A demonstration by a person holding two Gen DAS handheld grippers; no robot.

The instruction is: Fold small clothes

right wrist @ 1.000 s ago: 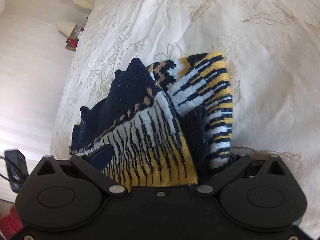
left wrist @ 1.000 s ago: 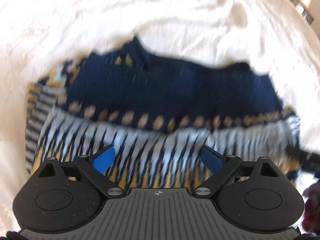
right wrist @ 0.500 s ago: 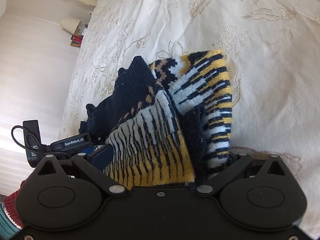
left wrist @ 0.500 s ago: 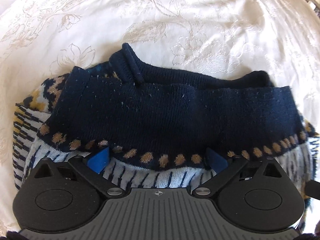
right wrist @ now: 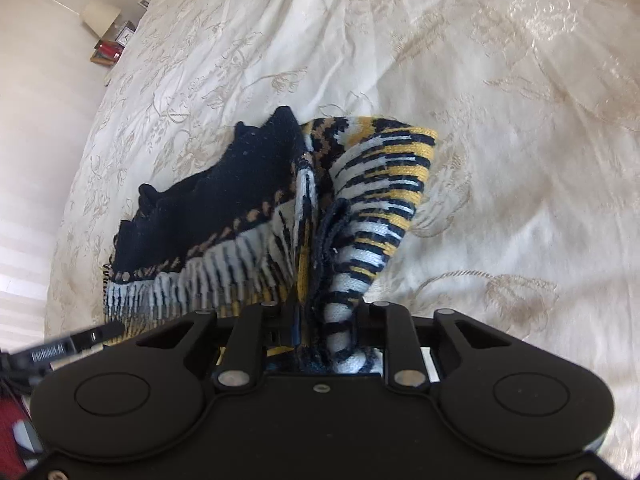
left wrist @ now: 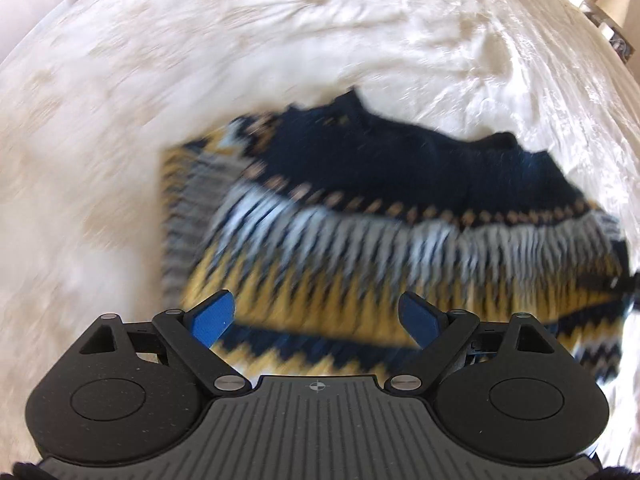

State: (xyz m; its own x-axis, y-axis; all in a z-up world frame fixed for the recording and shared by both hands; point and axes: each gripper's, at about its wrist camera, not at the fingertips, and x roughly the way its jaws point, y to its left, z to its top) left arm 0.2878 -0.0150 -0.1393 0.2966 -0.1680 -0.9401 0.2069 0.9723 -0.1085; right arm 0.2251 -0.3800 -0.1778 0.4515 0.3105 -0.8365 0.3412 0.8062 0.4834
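R gripper [right wrist: 316, 332] jaws closing, clamped on bunched edge of the knit sweater [right wrist: 224, 216], lifting that side off the cream bedspread [right wrist: 500, 120]. L gripper [left wrist: 316, 318] jaws closing but gaping, nothing pinched, hovering above sweater's yellow band w/ rest spread flat.

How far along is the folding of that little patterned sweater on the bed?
Partly done, it seems. The sweater already lies doubled over on the bedspread, its navy top layered on the striped part. In hand: the right gripper is closing on a bunched striped edge. The left gripper hangs open above the yellow hem, closing a little with nothing between its pads. Left: laying that pinched edge over and flattening the bundle.
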